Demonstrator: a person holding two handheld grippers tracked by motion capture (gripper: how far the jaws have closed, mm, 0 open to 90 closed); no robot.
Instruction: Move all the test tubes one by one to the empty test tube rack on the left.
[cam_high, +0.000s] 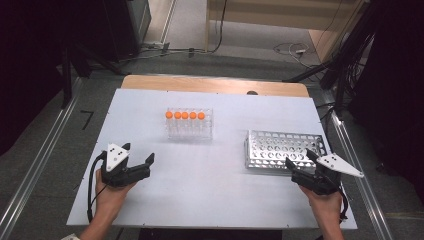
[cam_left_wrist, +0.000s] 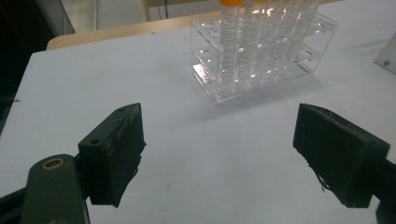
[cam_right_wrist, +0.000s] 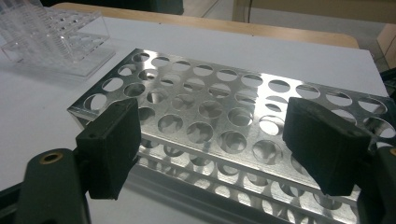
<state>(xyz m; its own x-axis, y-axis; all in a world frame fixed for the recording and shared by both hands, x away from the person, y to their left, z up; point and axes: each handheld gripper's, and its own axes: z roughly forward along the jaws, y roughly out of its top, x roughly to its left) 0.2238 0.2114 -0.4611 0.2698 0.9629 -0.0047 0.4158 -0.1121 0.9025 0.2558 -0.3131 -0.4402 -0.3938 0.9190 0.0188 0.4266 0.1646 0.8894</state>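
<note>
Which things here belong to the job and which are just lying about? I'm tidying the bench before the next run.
In use:
- clear rack with five orange-capped tubes
- metal rack, all holes vacant
- left gripper, fingers apart, facing the clear rack
- right gripper, fingers apart over the metal rack

Just lying about:
- cables on the floor beyond the table
- dark stands beside it

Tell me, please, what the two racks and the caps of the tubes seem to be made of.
The clear rack looks like acrylic or similar plastic: transparent, with glossy edges. The perforated rack appears to be metal, likely aluminium or steel: silvery, its holes and plates mirroring one another. The tube caps look like orange opaque plastic, though they are too small to be certain.
</note>
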